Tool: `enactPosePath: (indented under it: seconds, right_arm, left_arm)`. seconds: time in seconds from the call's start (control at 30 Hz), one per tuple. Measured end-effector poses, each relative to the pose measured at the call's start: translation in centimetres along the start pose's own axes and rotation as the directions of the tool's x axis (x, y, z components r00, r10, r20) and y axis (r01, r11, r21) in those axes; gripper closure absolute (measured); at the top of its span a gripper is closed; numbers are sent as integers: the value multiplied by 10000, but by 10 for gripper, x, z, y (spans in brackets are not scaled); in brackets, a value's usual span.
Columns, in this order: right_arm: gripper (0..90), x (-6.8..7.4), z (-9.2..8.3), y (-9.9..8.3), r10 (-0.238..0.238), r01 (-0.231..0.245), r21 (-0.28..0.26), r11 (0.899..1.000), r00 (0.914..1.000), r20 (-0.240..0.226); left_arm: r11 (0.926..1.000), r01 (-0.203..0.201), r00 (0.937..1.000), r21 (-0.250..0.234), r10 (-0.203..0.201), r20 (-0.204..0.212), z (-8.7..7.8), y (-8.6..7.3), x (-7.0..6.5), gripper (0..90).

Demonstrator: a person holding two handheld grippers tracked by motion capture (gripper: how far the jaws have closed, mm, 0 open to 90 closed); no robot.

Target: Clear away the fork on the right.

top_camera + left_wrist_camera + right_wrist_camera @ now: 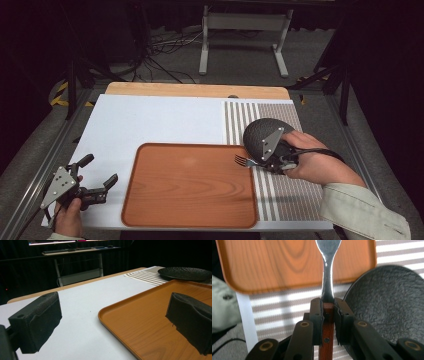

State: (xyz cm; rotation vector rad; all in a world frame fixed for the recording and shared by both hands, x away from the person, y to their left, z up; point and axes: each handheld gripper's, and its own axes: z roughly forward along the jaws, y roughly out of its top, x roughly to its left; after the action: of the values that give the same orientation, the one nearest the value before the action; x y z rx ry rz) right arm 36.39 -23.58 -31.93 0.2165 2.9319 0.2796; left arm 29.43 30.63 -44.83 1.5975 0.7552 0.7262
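High view shows my right gripper [272,161] clamped on the fork [243,160] by its wooden handle, tines pointing left over the wooden tray's [150,200] right edge, the black plate [257,135] just behind, while my left gripper [97,175] waits open near the tabletop's front-left corner.

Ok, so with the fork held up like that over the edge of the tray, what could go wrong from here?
The right gripper pinches the fork by its narrow wooden handle alone, so the fork could swivel or slip out between the pads. The dark plate lies close beside that gripper, so a sideways swing might knock it. The tines hang above the wooden tray near its rim, and lowering carelessly could catch that rim.
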Motion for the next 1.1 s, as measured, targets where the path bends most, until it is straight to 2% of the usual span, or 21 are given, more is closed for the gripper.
enactPosePath:
  seconds: [0.1,0.13,0.17,0.2,0.23,0.3,0.4,0.43,0.5,0.53,0.6,0.73,0.83,1.0,1.03,1.1]
  right_arm:
    - [786,1,0,10,449,-446,-378,9983,9990,53]
    - [786,1,0,10,449,-446,-378,9983,9990,53]
    - [786,2,-1,16,778,-780,-571,9953,9969,-60]
    - [786,2,-1,16,778,-780,-571,9953,9969,-60]
    - [786,2,-2,21,1098,-1106,-725,9912,9939,-140]
    - [786,3,-2,26,1326,-1332,-842,9875,9911,-132]
    - [786,4,-1,33,2122,-2148,-1029,9712,9766,-359]
    - [786,4,-1,35,2235,-2260,-1107,9678,9741,-344]
    - [786,5,1,38,2655,-2689,-1086,9570,9631,-448]
    - [786,5,1,38,2655,-2689,-1086,9570,9631,-448]
    - [786,5,3,42,3123,-3175,-1217,9404,9481,-601]
    - [786,6,6,47,3656,-3726,-1226,9198,9276,-765]
    - [786,8,10,51,4291,-4374,-1228,8908,8989,-890]
    - [786,10,15,58,5218,-5345,-1175,8369,8441,-1236]
    - [786,10,16,59,5309,-5434,-1160,8314,8385,-1229]
    - [786,11,19,61,5575,-5689,-1092,8151,8216,-1193]
  left_arm:
    - [10000,-2,10000,-8,2,9,0,0,0,8]
    - [10000,-2,10000,-8,2,9,0,0,0,8]
    - [10000,3,10000,-11,-3,10,0,0,0,8]
    - [10000,-3,10000,-11,3,15,0,0,0,8]
    - [10000,-8,10000,-18,8,15,0,0,0,8]
    - [10000,-7,10000,-30,7,24,0,0,0,8]
    - [10000,-27,10000,-24,27,5,-1,0,1,8]
    - [10000,-27,10000,-24,27,5,-1,0,1,8]
    - [10000,-35,10000,-24,35,7,-1,0,1,8]
    - [10000,-35,10000,-24,35,7,-1,0,1,8]
    - [10000,-29,10000,-5,29,56,-1,0,1,8]
    - [10000,-62,9999,-18,62,89,0,1,0,8]
    - [10000,-22,10000,-6,22,66,0,0,0,8]
    - [10000,-23,10000,1,23,78,0,0,0,8]
    - [10000,-28,10000,5,27,75,0,0,0,8]
    - [10000,-11,10000,-5,12,56,0,0,1,8]
